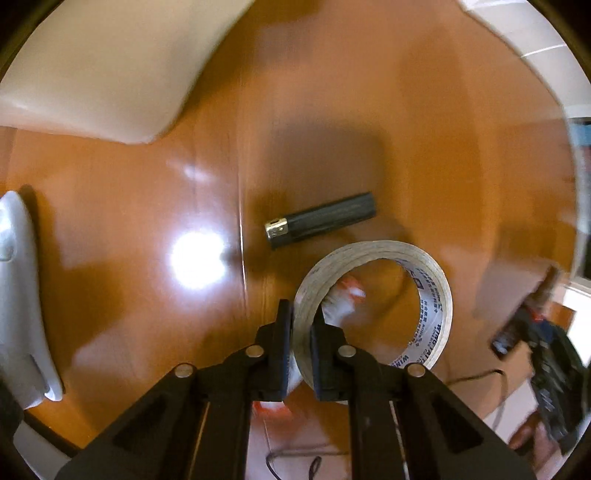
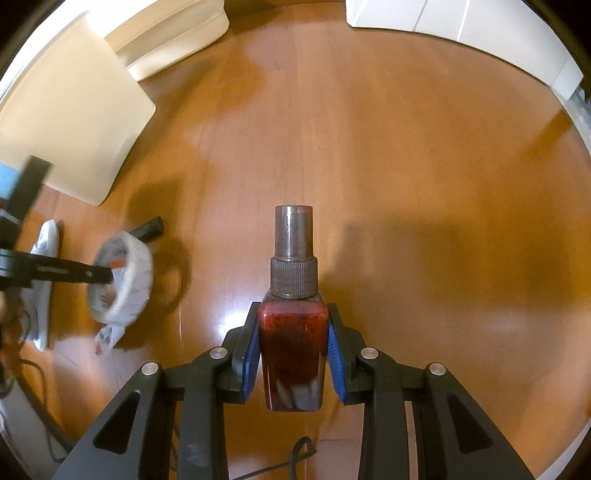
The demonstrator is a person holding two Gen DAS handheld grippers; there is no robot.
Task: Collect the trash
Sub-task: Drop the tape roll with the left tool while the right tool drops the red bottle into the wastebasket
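Observation:
My left gripper is shut on the wall of a roll of clear packing tape, held above the wooden table; a red-and-white wrapper sits pinched with it. A black lighter lies on the table just beyond the roll. My right gripper is shut on a small dark-red spray bottle with a grey cap, held upright above the table. In the right wrist view the left gripper and its tape roll show at the left, with the lighter behind.
A cream chair cushion lies at the back left. A white object lies at the left table edge. White tiles show at the back right. Cables run on the floor below.

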